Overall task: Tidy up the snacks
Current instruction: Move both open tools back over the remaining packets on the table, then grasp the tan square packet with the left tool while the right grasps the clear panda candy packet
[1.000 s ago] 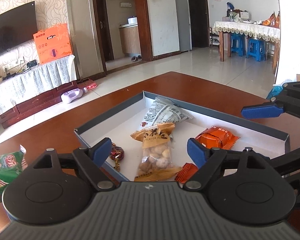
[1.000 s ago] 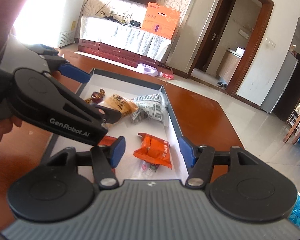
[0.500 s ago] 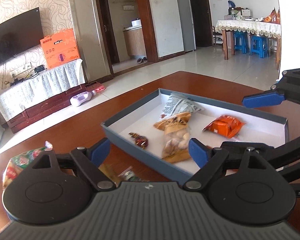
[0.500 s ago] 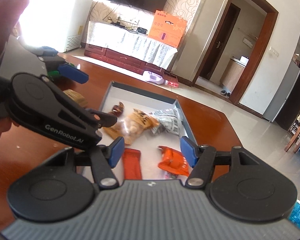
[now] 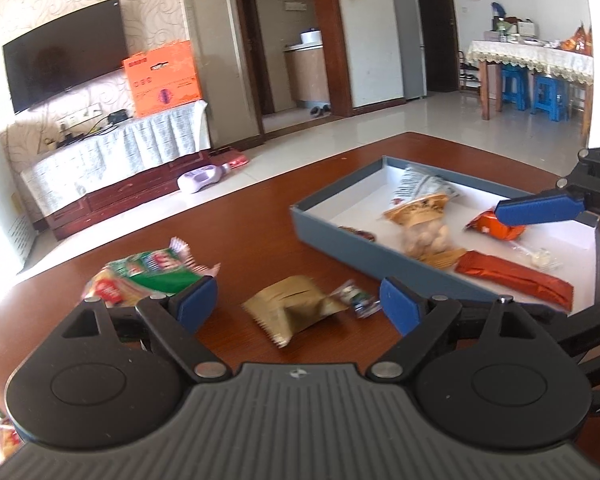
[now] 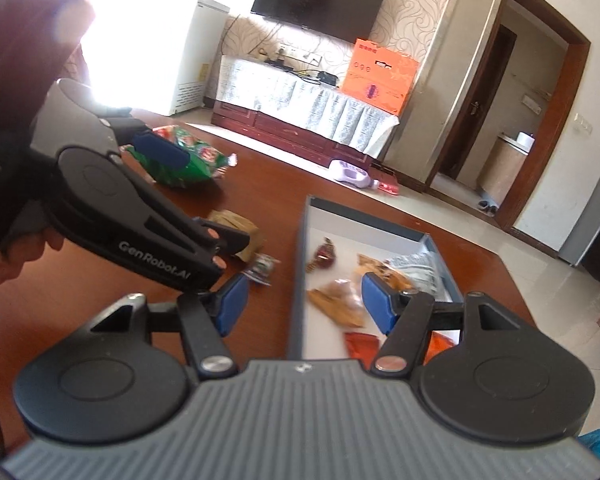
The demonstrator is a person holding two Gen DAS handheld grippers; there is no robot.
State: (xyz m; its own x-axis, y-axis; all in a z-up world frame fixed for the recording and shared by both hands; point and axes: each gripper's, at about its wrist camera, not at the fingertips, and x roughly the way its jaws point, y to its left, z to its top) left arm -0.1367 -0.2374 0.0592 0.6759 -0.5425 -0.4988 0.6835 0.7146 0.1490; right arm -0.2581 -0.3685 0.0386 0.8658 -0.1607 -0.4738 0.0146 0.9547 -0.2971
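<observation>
A grey-blue tray (image 5: 340, 236) on the brown table holds a peanut bag (image 5: 424, 232), an orange packet (image 5: 496, 230), an orange-red bar (image 5: 512, 276), a striped packet (image 5: 420, 188) and a small red candy (image 5: 360, 234). Left of it on the table lie a green bag (image 5: 148, 276), a gold packet (image 5: 292, 308) and a small candy (image 5: 358, 300). My left gripper (image 5: 299, 305) hovers over the gold packet with its jaws opening; the pads touch nothing. My right gripper (image 6: 305, 302) stands open and empty over the tray's left wall (image 6: 296, 280).
A person's hand (image 6: 4, 248) holds the left gripper's handle. One right finger (image 5: 540, 210) reaches over the tray. Beyond the table's far edge are a cloth-covered TV stand (image 5: 120, 152), an orange box (image 5: 162, 78) and a dining table with blue stools (image 5: 532, 60).
Both grippers have swung left, away from above the tray's inside. The left wrist view now takes in the loose snacks on the table, and the left jaws stand wider.
</observation>
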